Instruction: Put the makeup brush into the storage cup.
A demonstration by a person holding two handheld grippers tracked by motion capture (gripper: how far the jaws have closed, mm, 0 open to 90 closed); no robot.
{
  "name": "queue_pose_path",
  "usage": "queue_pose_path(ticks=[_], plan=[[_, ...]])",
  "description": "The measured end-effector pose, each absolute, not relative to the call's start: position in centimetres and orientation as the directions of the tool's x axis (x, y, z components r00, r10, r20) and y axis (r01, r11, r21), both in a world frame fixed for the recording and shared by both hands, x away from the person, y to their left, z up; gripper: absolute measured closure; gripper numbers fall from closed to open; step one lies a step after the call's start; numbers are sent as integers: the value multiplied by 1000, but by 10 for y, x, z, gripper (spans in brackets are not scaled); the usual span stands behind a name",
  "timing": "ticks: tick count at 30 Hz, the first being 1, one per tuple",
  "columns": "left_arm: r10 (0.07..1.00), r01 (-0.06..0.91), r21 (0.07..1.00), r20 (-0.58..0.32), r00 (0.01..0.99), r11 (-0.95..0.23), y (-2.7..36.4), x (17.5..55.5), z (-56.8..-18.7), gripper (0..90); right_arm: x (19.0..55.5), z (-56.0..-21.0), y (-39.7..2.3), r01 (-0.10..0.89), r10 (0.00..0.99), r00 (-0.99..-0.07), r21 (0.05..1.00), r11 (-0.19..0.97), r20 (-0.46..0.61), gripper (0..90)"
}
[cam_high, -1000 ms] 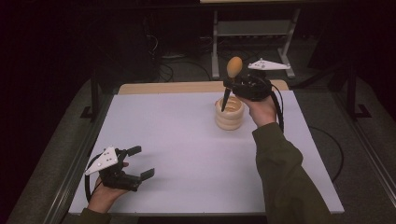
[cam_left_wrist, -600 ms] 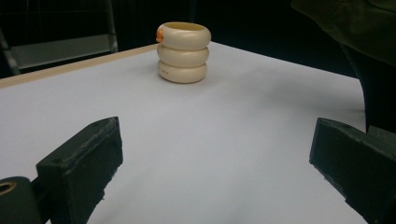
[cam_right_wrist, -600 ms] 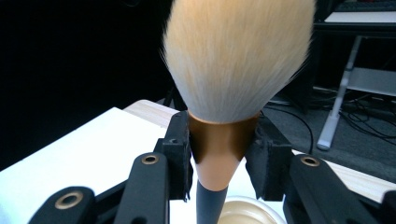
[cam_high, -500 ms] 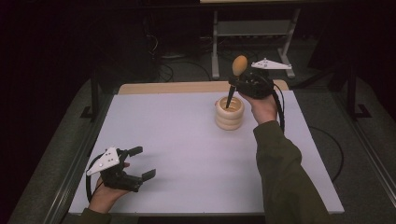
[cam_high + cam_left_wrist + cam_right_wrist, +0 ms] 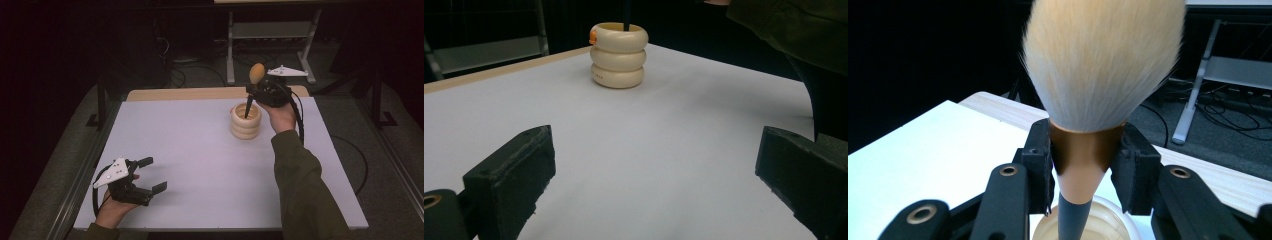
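Note:
A cream holder [image 5: 245, 121] shaped like three stacked rings stands upright at the back middle of the white table [image 5: 200, 160]. My right gripper [image 5: 255, 90] is shut on a makeup brush [image 5: 256, 73] by its copper ferrule [image 5: 1081, 156], bristles [image 5: 1103, 60] up. The brush's dark handle [image 5: 248, 107] points down into the holder's mouth [image 5: 1088, 227]. My left gripper [image 5: 150, 175] rests open near the table's front left corner with nothing between its jaws. From it I see the holder [image 5: 618, 55] far ahead, the handle [image 5: 627, 15] standing in it.
A wooden strip [image 5: 200, 93] runs along the table's far edge. Beyond it are a metal stand [image 5: 272, 35] and cables on the dark floor. The person's green sleeve [image 5: 300, 190] crosses the right side of the table.
The right gripper has shifted slightly right and up with the brush, and the handle now stands more upright in the holder. The left gripper has not moved.

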State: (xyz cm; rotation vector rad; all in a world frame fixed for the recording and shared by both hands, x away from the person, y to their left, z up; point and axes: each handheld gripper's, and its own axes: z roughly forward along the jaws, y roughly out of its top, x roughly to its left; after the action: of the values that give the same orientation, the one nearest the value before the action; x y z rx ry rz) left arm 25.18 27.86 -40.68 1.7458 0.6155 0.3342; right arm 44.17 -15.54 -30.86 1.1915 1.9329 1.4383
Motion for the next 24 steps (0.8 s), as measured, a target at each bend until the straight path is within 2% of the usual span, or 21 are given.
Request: queue_pose_path(ticks=[24], plan=[[560,226,958,-89,824,-179,278,252,-407,25,448,-330,-148,426,845,-516,898,111,140,621]])
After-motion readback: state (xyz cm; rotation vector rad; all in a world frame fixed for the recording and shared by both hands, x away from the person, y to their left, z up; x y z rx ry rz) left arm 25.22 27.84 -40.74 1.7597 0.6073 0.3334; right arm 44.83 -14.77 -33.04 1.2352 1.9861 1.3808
